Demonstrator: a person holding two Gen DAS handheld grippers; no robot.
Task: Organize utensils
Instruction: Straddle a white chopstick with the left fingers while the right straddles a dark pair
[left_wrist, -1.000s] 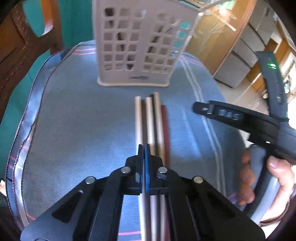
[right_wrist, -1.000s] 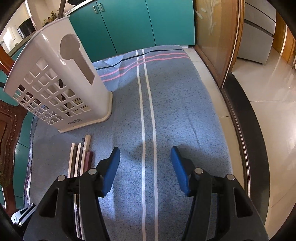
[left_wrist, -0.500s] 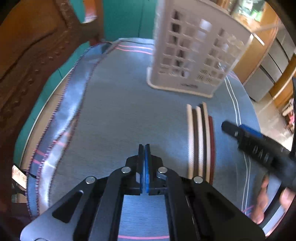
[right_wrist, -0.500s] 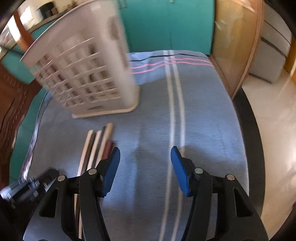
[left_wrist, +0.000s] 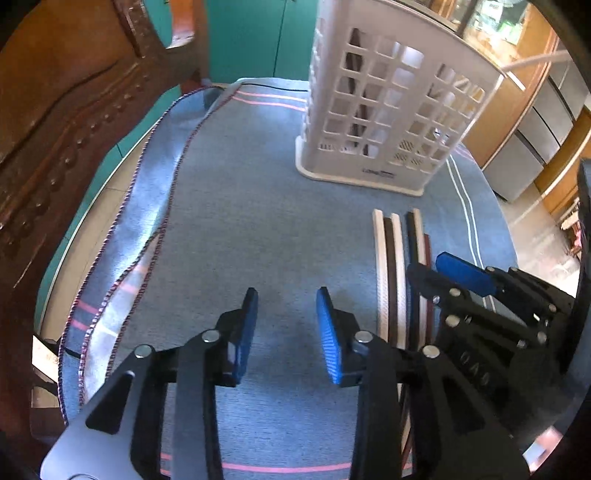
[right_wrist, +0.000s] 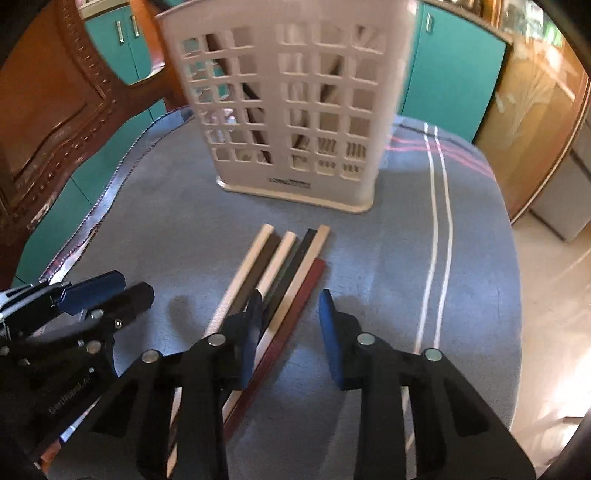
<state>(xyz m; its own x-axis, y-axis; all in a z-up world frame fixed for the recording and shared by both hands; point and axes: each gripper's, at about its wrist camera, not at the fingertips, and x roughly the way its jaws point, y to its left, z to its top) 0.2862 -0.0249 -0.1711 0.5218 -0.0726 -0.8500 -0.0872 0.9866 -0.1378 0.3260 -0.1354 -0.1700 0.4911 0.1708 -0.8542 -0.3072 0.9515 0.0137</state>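
Six slim, square-edged chopsticks (right_wrist: 280, 291) (pale, dark and maroon) are laid tightly side by side on the cloth-covered tabletop (right_wrist: 369, 258), before a pale plastic lattice holder (right_wrist: 291, 107). Both the right gripper (right_wrist: 290, 332) and left gripper (left_wrist: 284, 328) are held with jaws apart, empty. Several sticks could be pinched together.

Round table under a blue striped cloth (right_wrist: 369, 258); on it, an upright white lattice holder (right_wrist: 295, 110) and, near its base, a row of chopsticks (right_wrist: 280, 273) side by side.

The utensil basket (right_wrist: 291, 110) carries a small dark label, too blurred to read.
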